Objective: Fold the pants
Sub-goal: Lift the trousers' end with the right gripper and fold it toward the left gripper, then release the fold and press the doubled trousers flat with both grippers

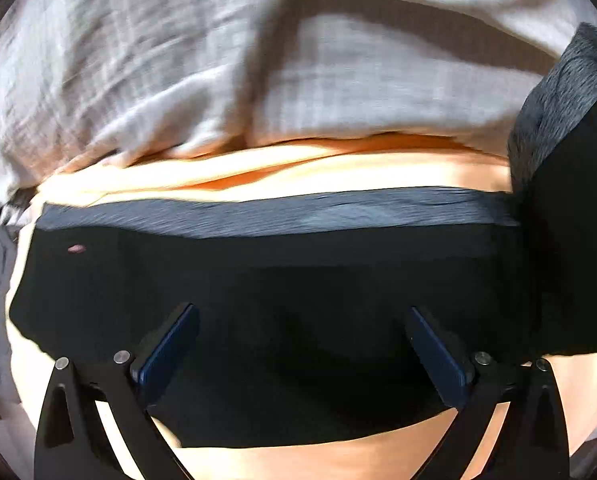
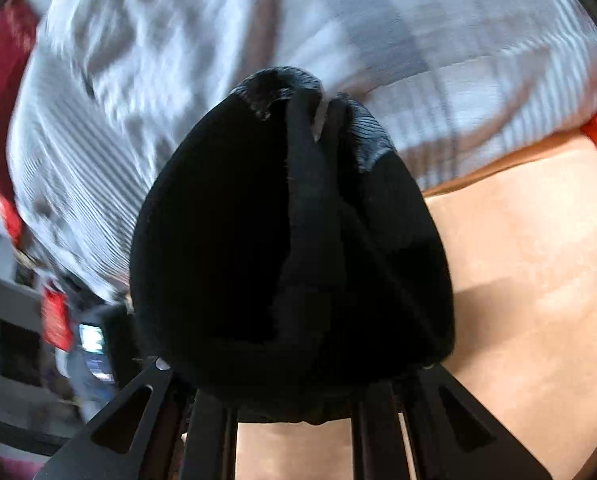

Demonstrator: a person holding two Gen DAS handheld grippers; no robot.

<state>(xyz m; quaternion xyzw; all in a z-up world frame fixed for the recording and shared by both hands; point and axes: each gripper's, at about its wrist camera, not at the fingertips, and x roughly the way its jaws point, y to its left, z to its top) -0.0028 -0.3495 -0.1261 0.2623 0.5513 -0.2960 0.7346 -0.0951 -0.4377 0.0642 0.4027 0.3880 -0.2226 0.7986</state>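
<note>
Pants (image 2: 258, 240) bunch in the right claw (image 2: 298, 384) (pinched tight); left claw (image 1: 302, 344) spread above them.

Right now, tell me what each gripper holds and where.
Right gripper: jaws shut on a bunched end of the black pants. Left gripper: jaws open, holding nothing.

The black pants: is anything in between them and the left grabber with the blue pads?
Nothing visible is. The black fabric pants lie spread on the peach sheet, right under the left gripper, whose jaws stand wide open. The right gripper is already shut on a bunched part of the pants.
</note>
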